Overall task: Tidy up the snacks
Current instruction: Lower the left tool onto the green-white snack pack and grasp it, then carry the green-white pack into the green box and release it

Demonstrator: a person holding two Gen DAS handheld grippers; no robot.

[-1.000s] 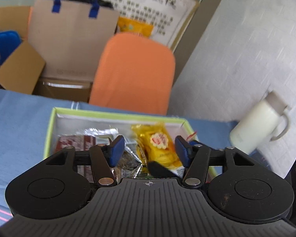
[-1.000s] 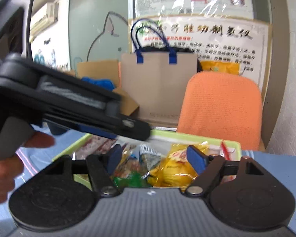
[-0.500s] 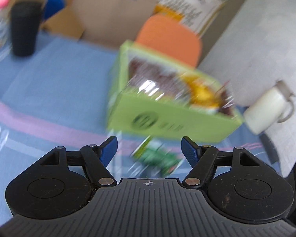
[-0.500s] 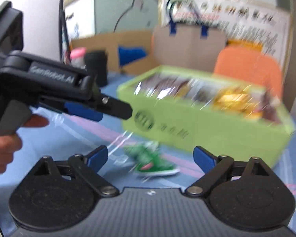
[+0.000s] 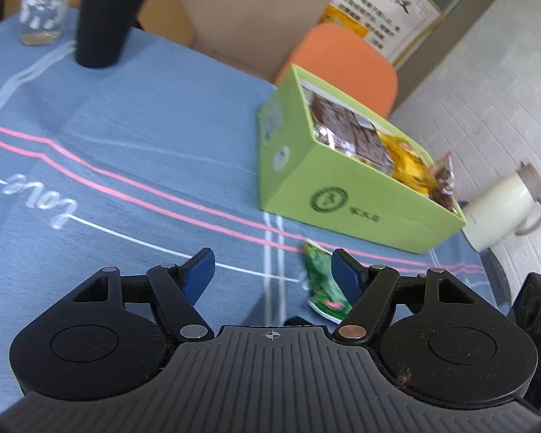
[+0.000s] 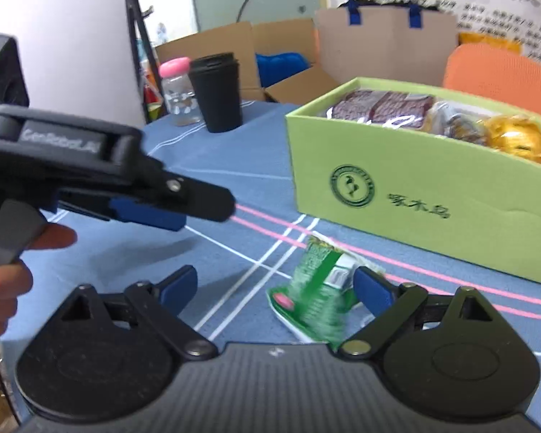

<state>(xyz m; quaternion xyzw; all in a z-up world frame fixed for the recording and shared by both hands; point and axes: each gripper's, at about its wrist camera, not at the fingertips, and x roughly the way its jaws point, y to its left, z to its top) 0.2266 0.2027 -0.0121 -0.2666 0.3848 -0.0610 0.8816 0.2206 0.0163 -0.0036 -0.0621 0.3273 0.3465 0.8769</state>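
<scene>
Snack packet: green packet (image 6: 315,294) lies flat on the tabletop (image 5: 144,151) just before the green box (image 6: 432,195), outside it, so not yet sorted
Box: already filled with wrapped snacks
Right tongs (image 6: 276,288): wide, empty, packet between, likely to take it
Left tongs (image 5: 272,272): just widened, empty, beside packet

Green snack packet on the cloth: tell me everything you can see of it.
The crinkled green foil snack packet has white sealed edges, a pale label patch and a red oval mark. It lies flat on the blue striped tablecloth, outside and apart from the lime-green cardboard box. Nothing grips it; one blue pad overlaps its edge in view.
</scene>
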